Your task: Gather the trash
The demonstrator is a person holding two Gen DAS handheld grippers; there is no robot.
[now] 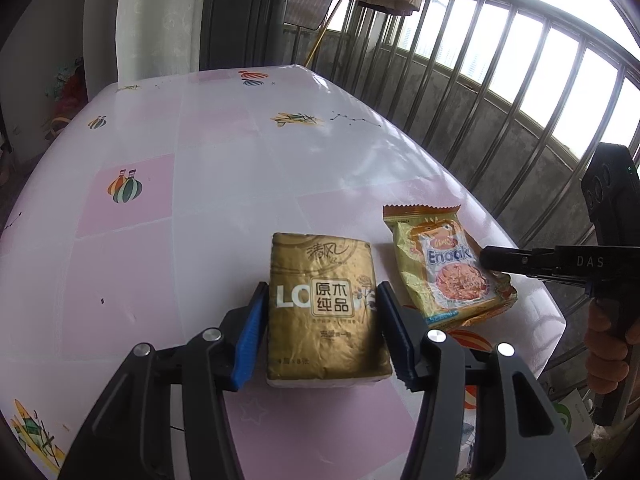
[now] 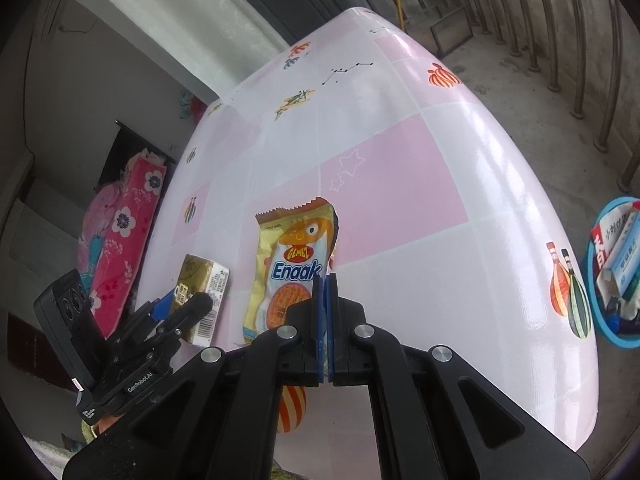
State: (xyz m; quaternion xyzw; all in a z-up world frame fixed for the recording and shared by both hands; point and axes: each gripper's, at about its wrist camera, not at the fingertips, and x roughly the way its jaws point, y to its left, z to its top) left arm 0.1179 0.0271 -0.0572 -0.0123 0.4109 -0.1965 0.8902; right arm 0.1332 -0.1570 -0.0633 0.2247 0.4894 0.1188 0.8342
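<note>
trash is what both tools are on at this moment: the right gripper [image 2: 325,292] has its blue pads pressed together on the near edge of the enaak snack wrapper [image 2: 290,268], so it is clamped onto that packet, which looks lifted a little at its far end though i cannot tell whether it has left the table [image 2: 420,160]. the left gripper [image 1: 320,320] stands with its jaws spread on either side of the gold tissue pack [image 1: 324,308], pads just beside the pack's long sides but seemingly not squeezing it yet; the pack lies flat on the pink-and-white tablecloth. in the left wrist view the wrapper sits at about 2 o'clock from the tissue pack, just beside it. outward, at 3 o'clock in the right wrist view and off the table edge, a blue basin [image 2: 600,320] on the floor holds small boxes and paper, likely the collection spot. my judgement: the task is early to midway, one item gripped, one bracketed, and neither on the table is dropped in the basin yet.
</note>
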